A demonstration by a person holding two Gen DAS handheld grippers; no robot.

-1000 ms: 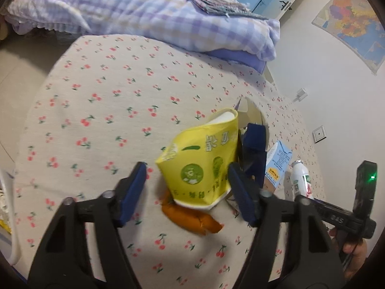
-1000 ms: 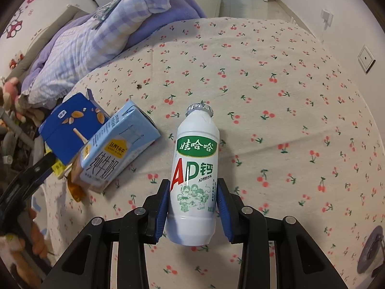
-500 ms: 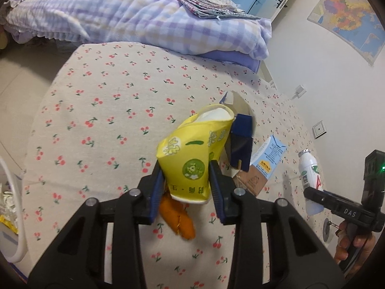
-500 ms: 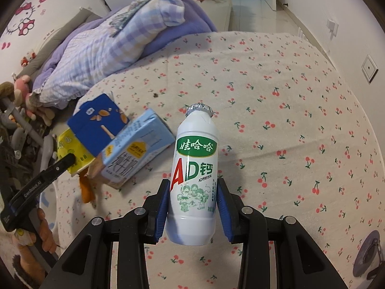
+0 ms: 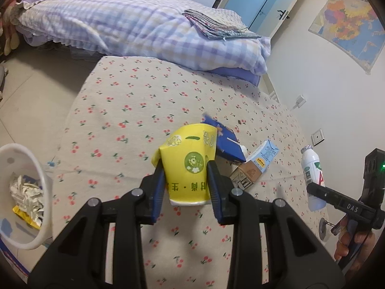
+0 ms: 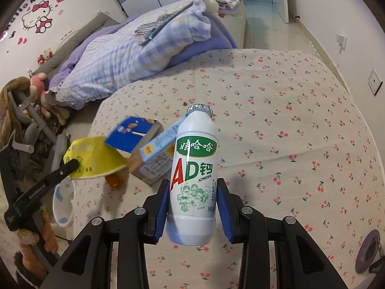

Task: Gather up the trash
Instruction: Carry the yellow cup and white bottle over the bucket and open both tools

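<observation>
Both hands lifted; left gripper (image 5: 186, 181) jaws closing on yellow paper cup (image 5: 186, 166), right gripper (image 6: 192, 207) clamps AD milk bottle (image 6: 193, 168). Risk: crushed cup slips short of white bin (image 5: 26, 200)

A bench (image 5: 149, 101) under a beige cherry-print cloth stands beside a bed (image 5: 125, 26) heaped with a lilac checked quilt and folded cloths (image 5: 216, 24). A map (image 5: 349, 29) hangs on the white wall near blue cupboard doors (image 5: 255, 7). Pale tiles cover the floor (image 5: 31, 91), and a cartoon-cat decal (image 6: 38, 16) marks the wall behind the bed.
</observation>
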